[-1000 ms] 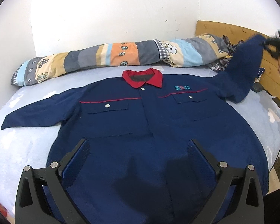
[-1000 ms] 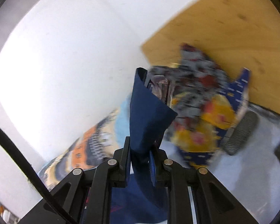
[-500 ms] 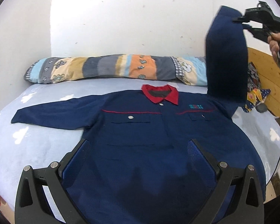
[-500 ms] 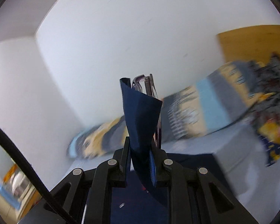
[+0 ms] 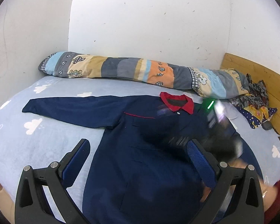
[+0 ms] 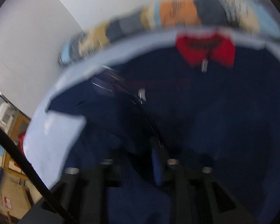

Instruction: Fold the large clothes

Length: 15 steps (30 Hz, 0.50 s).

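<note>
Down from head height, the right tongs (image 6: 140,160) now sweep in a blur over the jacket (image 5: 140,168), their jaws opening, and whether the sleeve is between them I cannot tell. Left tongs (image 5: 140,160) hover wide and empty above the hem. Jacket lies flat on the bed (image 5: 46,141), red collar (image 5: 177,103) toward the rolled quilt (image 5: 140,71).

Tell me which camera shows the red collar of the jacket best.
The left wrist view: the red collar is sharp there, lying flat on the jacket. The right wrist view shows it larger but blurred.
</note>
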{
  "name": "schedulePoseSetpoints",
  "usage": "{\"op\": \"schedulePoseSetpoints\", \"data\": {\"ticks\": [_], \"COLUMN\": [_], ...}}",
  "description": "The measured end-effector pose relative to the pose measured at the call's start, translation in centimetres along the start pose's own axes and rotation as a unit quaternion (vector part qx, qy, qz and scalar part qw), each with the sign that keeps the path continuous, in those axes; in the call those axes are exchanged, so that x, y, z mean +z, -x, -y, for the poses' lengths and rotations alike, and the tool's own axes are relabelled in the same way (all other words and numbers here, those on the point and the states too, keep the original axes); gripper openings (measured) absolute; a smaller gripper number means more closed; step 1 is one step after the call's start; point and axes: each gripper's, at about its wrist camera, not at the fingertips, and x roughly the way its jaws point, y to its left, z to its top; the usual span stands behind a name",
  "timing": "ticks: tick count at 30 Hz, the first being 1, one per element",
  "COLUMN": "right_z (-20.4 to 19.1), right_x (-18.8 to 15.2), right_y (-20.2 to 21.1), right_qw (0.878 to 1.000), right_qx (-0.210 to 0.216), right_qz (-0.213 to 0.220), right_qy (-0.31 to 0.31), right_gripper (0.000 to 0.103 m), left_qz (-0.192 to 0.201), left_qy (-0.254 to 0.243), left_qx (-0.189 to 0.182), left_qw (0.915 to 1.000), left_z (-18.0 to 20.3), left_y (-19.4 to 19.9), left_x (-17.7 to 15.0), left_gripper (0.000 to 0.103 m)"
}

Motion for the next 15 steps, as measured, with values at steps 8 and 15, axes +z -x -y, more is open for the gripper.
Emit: {"op": "schedulePoseSetpoints", "data": {"ticks": [8,15], "right_z": [0.5,12.0], "right_x": [2.3,4.1], "right_y": [6.2,10.8], "right_qw": [0.996,0.971], "right_qx": [0.053,-0.222], "right_qz": [0.053,0.078], "right_qy": [0.040,0.041], "right_gripper": [0.083,0.091], "left_qz": [0.007,0.005], "left_qy": [-0.002,0.012], "left_qx": [-0.004,0.012], "left_qw": [1.0000,0.9998], "left_z": [0.1,-1.1], "left_y": [0.0,-0.2], "left_x": [0.3,0.3], "left_gripper": [0.103,0.103]}}
